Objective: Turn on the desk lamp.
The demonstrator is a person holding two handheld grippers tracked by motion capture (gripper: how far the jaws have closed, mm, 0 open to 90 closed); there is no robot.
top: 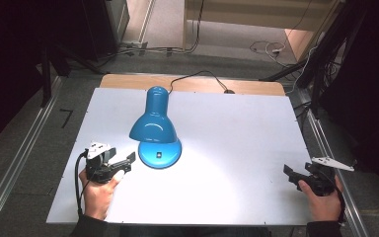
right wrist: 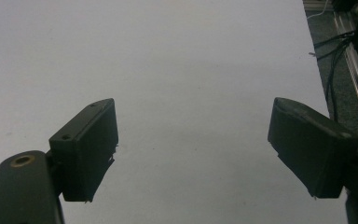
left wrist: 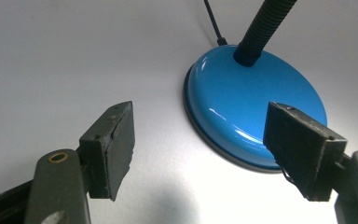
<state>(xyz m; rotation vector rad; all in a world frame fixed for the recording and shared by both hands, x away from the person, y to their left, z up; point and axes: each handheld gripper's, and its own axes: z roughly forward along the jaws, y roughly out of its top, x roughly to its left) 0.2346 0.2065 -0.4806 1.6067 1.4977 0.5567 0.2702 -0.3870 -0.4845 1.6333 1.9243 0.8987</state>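
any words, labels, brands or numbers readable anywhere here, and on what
None can be read.
Lamp base: a small pale patch near its front edge in the high view, too small and blurred to tell if it is a label or a switch.
Lamp shade: plain blue, no print.
Table: plain white, no marks.
Left gripper and right gripper: jaws open, no lettering on the pads.

A white table (top: 237, 148) is seen, with a wooden edge (top: 256, 87) at its far side. Grey floor (top: 39, 133), metal rails (top: 15, 163) and loose cables (top: 266, 48) are seen around it.
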